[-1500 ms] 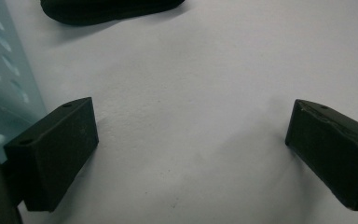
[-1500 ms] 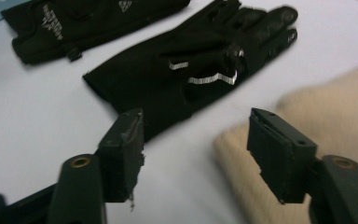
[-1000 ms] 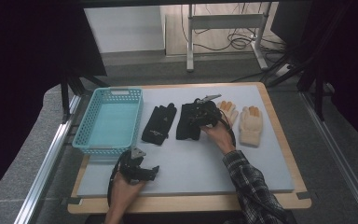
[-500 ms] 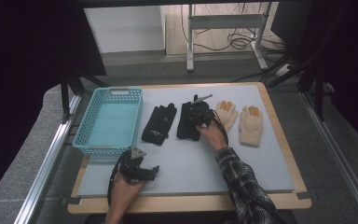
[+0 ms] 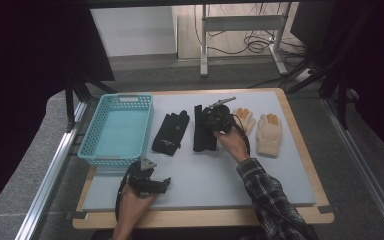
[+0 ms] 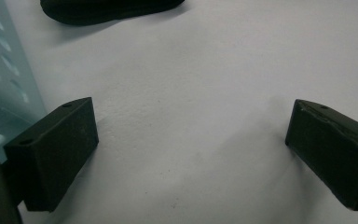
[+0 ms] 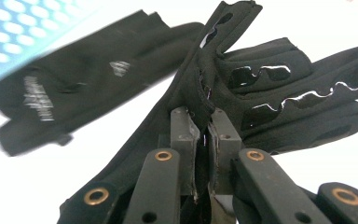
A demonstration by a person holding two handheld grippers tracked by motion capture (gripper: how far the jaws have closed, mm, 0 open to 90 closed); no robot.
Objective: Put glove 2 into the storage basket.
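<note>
Matte grey tabletop (image 5: 260, 175), pinched black fabric glove (image 7: 261, 88)

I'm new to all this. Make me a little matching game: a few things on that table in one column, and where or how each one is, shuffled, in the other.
Things:
1. basket
2. black glove with white print
3. beige gloves
4. left hand-held gripper

Descriptions:
A. far right of the row
B. turquoise, at the mat's left edge
C. jaws wide apart over bare mat
D. lies flat beside the basket

Pairs: 1-B, 2-D, 3-A, 4-C
</note>
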